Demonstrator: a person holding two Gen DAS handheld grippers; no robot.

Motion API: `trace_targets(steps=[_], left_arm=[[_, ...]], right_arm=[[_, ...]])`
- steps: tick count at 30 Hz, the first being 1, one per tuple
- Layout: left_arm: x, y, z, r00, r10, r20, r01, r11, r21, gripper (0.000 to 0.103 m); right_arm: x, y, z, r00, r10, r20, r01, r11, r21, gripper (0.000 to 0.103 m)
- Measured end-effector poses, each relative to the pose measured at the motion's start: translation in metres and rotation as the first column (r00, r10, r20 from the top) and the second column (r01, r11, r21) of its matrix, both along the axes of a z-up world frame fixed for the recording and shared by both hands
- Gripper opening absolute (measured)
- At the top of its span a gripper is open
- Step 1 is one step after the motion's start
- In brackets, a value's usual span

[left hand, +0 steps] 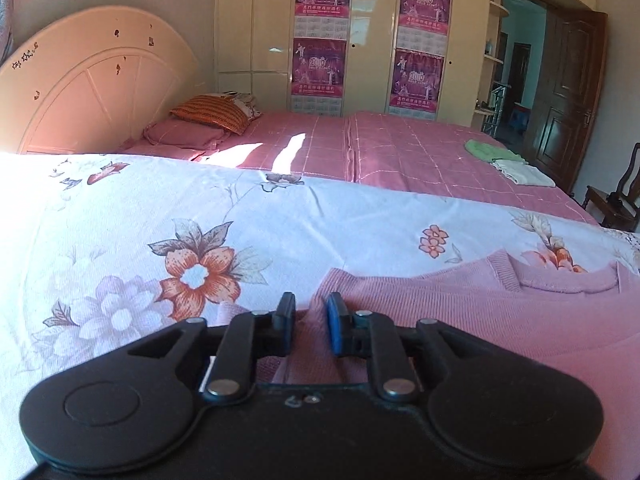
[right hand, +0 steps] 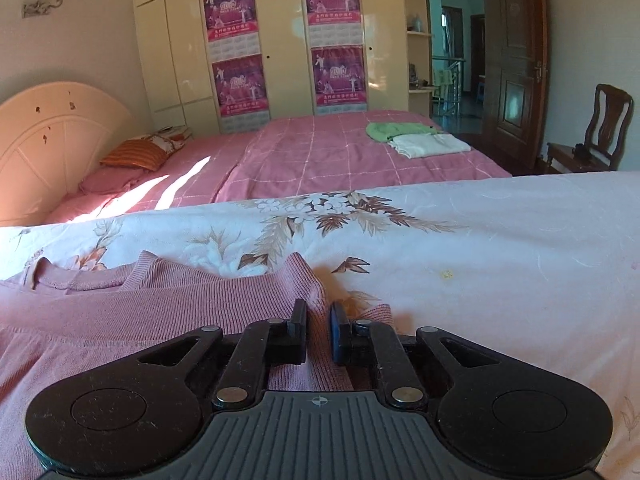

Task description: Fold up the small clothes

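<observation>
A pink knit sweater [left hand: 480, 320] lies flat on a white floral sheet [left hand: 280, 220], its neckline [left hand: 560, 280] toward the far side. My left gripper [left hand: 310, 304] sits at the sweater's left shoulder edge, jaws narrow, with a fold of pink knit pinched between the blue pads. In the right wrist view the same sweater [right hand: 120, 312] spreads to the left. My right gripper [right hand: 319, 312] is at its right shoulder. Its jaws are shut on a raised ridge of knit that stands up between the pads. The sleeves are hidden under the grippers.
Beyond the floral sheet [right hand: 480, 240] is a pink checked bed [right hand: 320, 152] with a folded green cloth [right hand: 396, 130] and a folded white cloth [right hand: 428, 145]. Pillows [right hand: 136, 154] lie by the headboard. A wooden chair [right hand: 600, 136] stands far right by the door.
</observation>
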State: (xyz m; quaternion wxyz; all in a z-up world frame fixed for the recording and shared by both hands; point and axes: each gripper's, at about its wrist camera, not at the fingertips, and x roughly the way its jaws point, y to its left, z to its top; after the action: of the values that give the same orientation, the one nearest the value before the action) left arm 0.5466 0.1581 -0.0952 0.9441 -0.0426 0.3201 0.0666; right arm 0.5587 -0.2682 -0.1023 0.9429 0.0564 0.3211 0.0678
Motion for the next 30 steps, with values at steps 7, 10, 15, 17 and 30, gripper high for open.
trace_targets(steps=[7,10,15,17,30], left_arm=[[-0.050,0.004,0.031,0.988,0.007,0.155,0.017,0.988,-0.156,0.082],[-0.069,-0.040,0.037,0.971,-0.113,0.210,0.146,0.978,-0.147,0.084],[-0.050,-0.122,0.008,0.951,-0.304,0.057,0.304,0.953,0.011,0.085],[-0.043,-0.121,-0.011,0.951,-0.309,0.000,0.309,0.950,0.036,0.088],[-0.129,-0.112,0.010,0.960,-0.263,0.095,0.272,0.958,-0.093,0.086]], right_arm=[[-0.052,-0.015,0.038,0.993,-0.050,0.103,0.041,0.995,0.090,0.042],[-0.075,0.021,0.043,0.989,0.107,0.104,-0.115,0.991,0.074,0.042],[-0.075,0.101,0.026,0.950,0.310,0.035,-0.308,0.950,-0.058,0.042],[-0.067,0.111,0.007,0.952,0.307,-0.010,-0.307,0.947,-0.091,0.042],[-0.150,0.105,0.019,0.945,0.326,-0.014,-0.327,0.944,-0.052,0.043]])
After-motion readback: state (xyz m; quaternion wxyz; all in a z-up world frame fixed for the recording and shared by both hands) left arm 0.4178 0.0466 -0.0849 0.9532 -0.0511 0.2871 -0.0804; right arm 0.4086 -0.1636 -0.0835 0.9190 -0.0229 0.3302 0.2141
